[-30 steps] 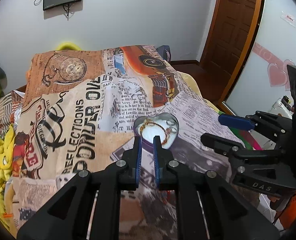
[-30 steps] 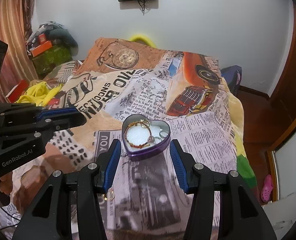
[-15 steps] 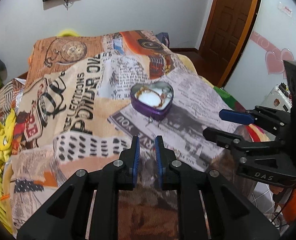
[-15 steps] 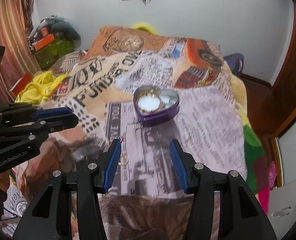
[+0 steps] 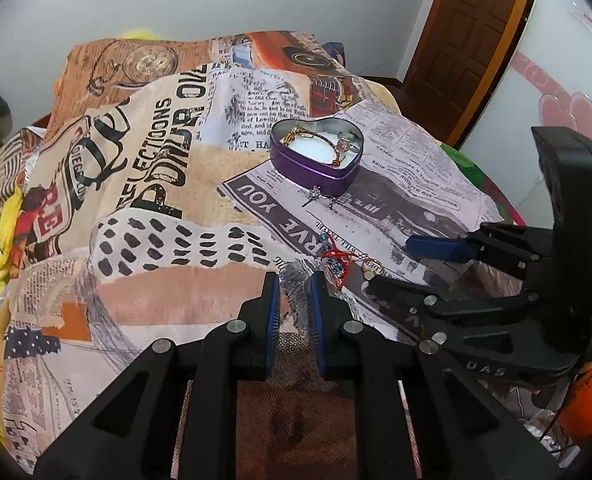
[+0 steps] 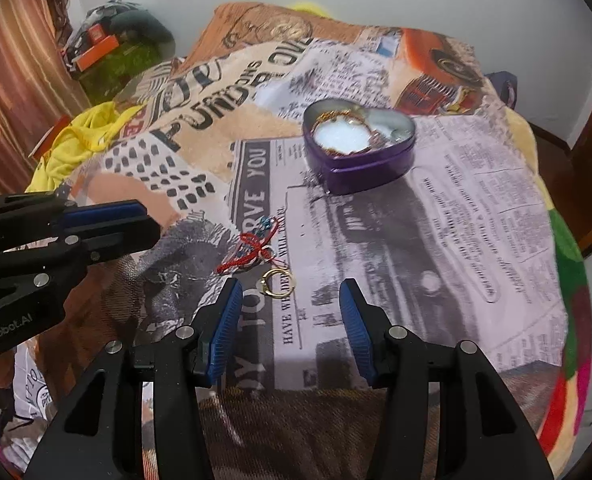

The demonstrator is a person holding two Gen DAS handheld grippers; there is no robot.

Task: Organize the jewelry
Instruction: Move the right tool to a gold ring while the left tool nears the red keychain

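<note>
A purple heart-shaped tin stands open on the printed bedspread, with a gold bracelet on its white pad. Nearer to me lie a red thread bracelet with blue beads and a gold ring. My left gripper is nearly shut, only a narrow empty slit between its pads, just left of the red bracelet. My right gripper is open above the bedspread, and the ring lies between its fingertips, untouched. A small silver piece lies in front of the tin.
The bedspread covers the whole bed. Yellow cloth is bunched at its left side. Its right edge drops toward a wooden door. A pile of things stands by the curtain at the far left.
Both grippers have sunk and tilted down toward the near part of the bed. The tin now sits farther ahead, and the red bracelet and the ring have come into view at the fingertips.
</note>
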